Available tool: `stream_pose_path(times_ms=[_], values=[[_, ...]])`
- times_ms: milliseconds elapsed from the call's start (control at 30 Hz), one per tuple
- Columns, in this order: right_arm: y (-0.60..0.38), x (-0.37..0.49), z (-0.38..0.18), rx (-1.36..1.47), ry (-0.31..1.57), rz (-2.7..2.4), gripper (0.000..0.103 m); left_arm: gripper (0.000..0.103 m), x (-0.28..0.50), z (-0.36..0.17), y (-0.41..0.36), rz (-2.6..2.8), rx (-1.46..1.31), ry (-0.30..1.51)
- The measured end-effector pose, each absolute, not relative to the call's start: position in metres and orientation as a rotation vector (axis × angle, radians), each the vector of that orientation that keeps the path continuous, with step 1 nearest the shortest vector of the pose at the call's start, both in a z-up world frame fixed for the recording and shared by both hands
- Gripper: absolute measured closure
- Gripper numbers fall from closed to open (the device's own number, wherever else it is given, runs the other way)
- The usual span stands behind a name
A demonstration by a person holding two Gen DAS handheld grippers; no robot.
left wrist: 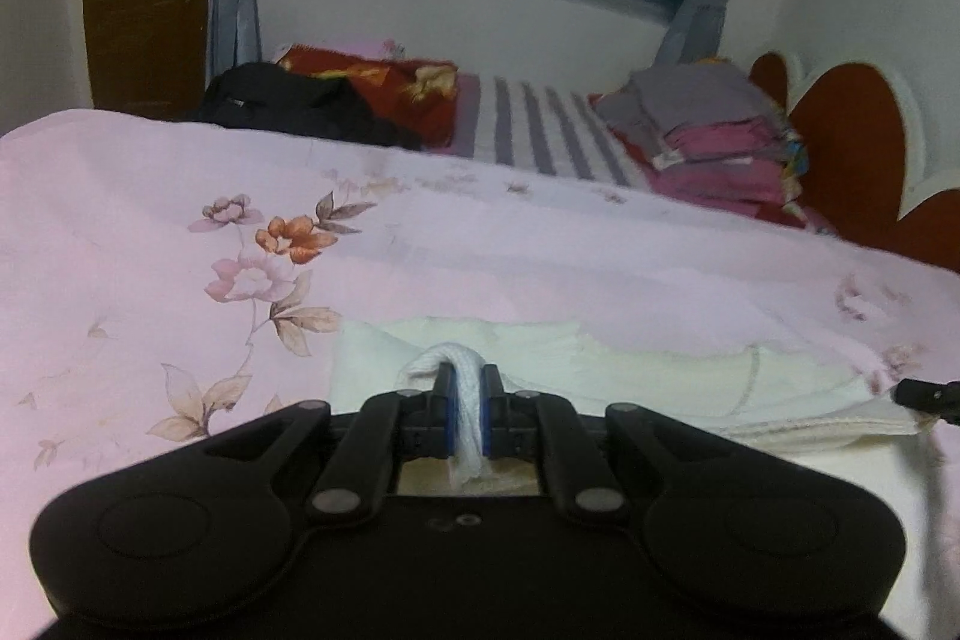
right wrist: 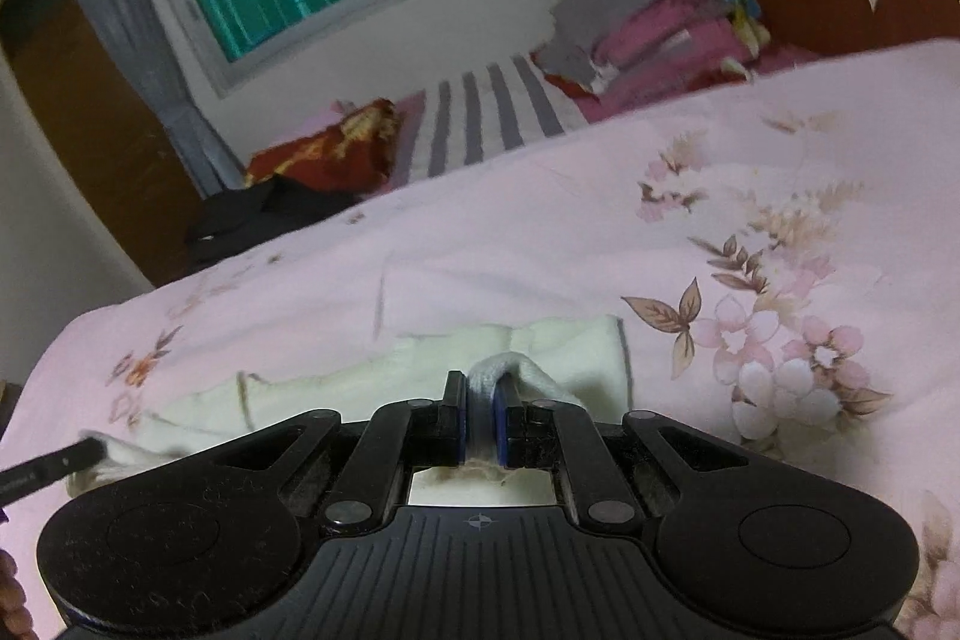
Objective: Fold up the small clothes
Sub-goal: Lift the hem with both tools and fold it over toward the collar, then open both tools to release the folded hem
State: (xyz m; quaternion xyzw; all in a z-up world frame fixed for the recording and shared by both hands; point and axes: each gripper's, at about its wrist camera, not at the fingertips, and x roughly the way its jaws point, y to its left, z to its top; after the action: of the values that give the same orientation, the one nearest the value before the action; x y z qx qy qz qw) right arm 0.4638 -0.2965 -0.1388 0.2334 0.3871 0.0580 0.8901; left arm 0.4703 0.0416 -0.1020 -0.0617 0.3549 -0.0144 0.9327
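A small cream-white cloth [left wrist: 600, 370] lies flat on the pink flowered bedsheet [left wrist: 180, 196], stretched between my two grippers. My left gripper [left wrist: 468, 388] is shut on a bunched near edge of the cloth at its left end. My right gripper [right wrist: 480, 400] is shut on the cloth [right wrist: 372, 376] at its right end. The tip of the right gripper shows at the right edge of the left wrist view [left wrist: 930, 394]. The tip of the left gripper shows at the left edge of the right wrist view [right wrist: 54, 466].
A stack of folded pink and grey clothes [left wrist: 714, 136] sits at the far right by the red headboard [left wrist: 852, 142]. A black garment [left wrist: 300, 106] and a red flowered cushion [left wrist: 384, 82] lie at the far left. A striped mat [left wrist: 540, 130] lies between them.
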Motion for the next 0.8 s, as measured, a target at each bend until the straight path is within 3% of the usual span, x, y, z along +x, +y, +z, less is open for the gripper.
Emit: stream_pose_path(times_ms=[200, 333, 367, 400, 467, 500, 733, 800], values=[[-0.298, 0.491, -0.158, 0.49, 0.84, 0.084, 0.094, 0.095, 0.496, -0.117, 0.034, 0.002, -0.101, 0.765], [-0.3, 0.503, -0.165, 0.471, 0.863, 0.075, 0.094, 0.085, 0.507, -0.122, 0.033, 0.007, -0.109, 0.802], [-0.301, 0.505, -0.167, 0.468, 0.869, 0.069, 0.092, 0.076, 0.508, -0.12, 0.036, 0.019, -0.121, 0.795], [-0.304, 0.506, -0.166, 0.472, 0.861, 0.063, 0.086, 0.065, 0.507, -0.117, 0.04, 0.031, -0.137, 0.783], [-0.309, 0.506, -0.161, 0.476, 0.826, 0.037, 0.023, 0.053, 0.506, -0.11, 0.049, 0.038, -0.188, 0.752], [-0.312, 0.505, -0.158, 0.474, 0.795, 0.033, 0.02, 0.05, 0.504, -0.107, 0.052, 0.038, -0.2, 0.737], [-0.305, 0.503, -0.159, 0.347, 0.801, 0.11, 0.021, 0.05, 0.502, -0.113, 0.049, -0.037, -0.097, 0.757], [-0.299, 0.504, -0.167, 0.328, 0.822, 0.122, 0.035, 0.055, 0.505, -0.123, 0.045, -0.046, -0.08, 0.785]])
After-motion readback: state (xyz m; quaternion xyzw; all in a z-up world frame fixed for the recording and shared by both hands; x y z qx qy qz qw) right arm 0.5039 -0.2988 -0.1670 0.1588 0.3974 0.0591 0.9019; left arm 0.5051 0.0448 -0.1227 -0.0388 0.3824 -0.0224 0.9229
